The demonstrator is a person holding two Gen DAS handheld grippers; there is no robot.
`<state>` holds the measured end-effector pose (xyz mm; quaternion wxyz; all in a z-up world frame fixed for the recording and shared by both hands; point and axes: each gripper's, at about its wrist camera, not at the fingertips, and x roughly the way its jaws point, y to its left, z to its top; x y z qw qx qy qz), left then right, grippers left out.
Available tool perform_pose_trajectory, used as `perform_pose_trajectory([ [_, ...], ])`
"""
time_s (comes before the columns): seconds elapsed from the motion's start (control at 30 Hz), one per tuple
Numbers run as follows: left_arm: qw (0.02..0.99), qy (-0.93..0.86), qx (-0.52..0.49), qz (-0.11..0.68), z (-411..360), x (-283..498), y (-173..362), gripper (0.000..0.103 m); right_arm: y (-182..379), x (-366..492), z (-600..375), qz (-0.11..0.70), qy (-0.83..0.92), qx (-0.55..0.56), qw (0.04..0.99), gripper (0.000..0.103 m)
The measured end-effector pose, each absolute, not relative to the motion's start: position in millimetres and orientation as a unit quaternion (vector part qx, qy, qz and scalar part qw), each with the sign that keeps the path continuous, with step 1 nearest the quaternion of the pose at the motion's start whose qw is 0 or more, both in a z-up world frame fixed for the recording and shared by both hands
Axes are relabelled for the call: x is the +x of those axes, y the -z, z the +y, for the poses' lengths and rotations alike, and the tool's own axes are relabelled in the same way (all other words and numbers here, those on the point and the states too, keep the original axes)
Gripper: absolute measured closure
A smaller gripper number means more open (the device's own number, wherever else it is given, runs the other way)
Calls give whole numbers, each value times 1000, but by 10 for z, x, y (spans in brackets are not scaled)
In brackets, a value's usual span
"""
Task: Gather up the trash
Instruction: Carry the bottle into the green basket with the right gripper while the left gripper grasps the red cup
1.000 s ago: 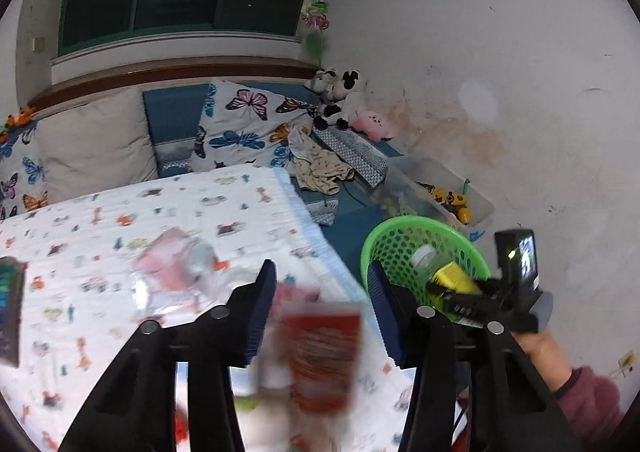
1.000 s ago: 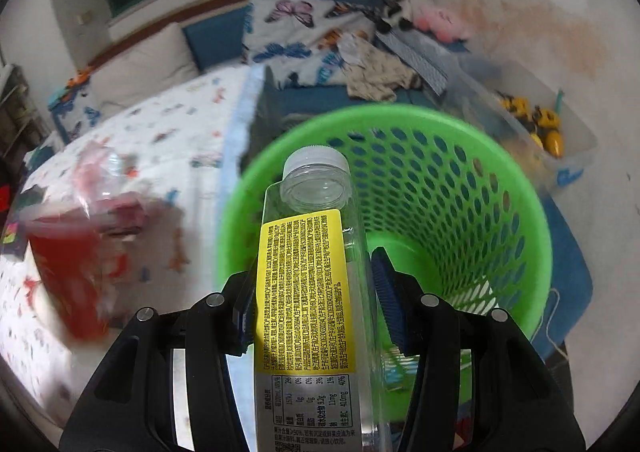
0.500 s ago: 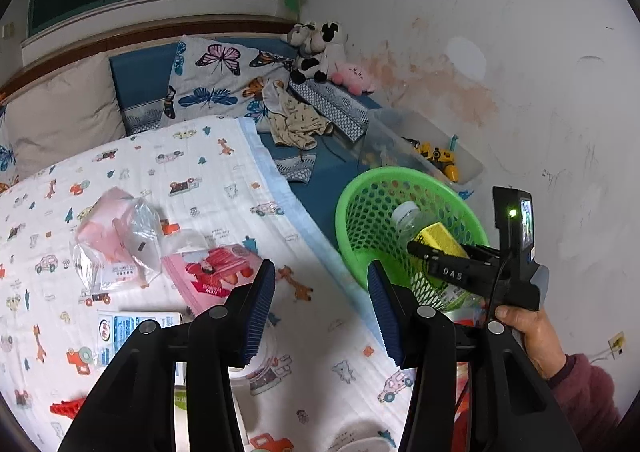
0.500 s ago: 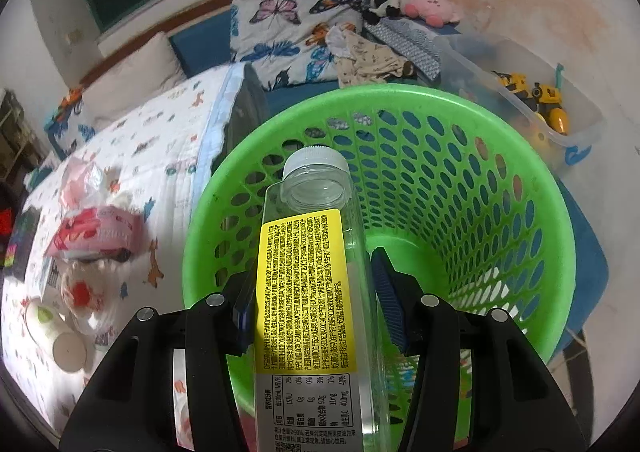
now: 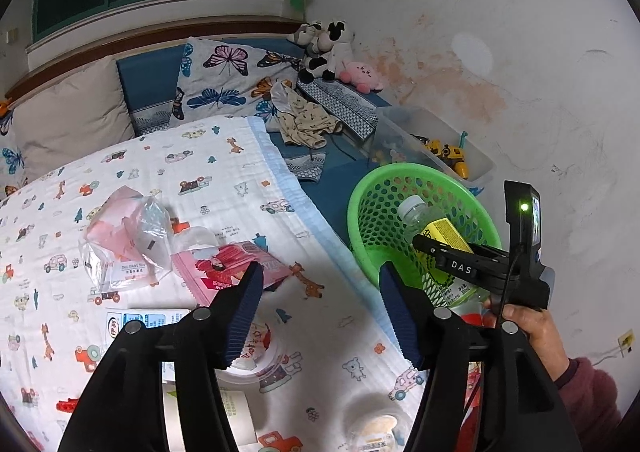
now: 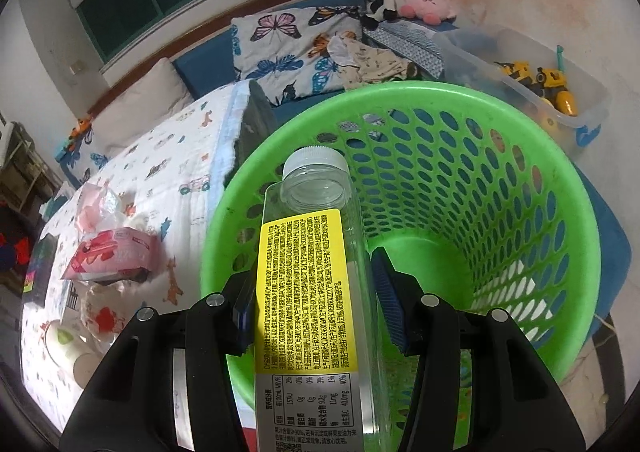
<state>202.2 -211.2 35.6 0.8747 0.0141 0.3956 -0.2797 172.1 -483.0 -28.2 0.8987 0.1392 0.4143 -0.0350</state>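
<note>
Beside the green basket (image 5: 362, 211), wrappers (image 5: 228, 268) litter the blanket (image 5: 224, 171).

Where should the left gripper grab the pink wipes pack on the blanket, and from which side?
Pink wipes pack lies flat on the blanket, long axis slanting up-right, just beyond the open left gripper. Probably best to come from above and span its short width mid-pack, one of the fingers per long edge; the ends are thin crimped seals.
</note>
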Motion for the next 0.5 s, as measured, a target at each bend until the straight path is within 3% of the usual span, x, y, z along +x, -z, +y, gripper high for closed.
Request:
perform_pose_trajectory([
  [0.5, 872, 278, 3, 401, -2035, 2023, -336, 41, 183, 1737, -4707, 387, -8, 172, 906, 47],
])
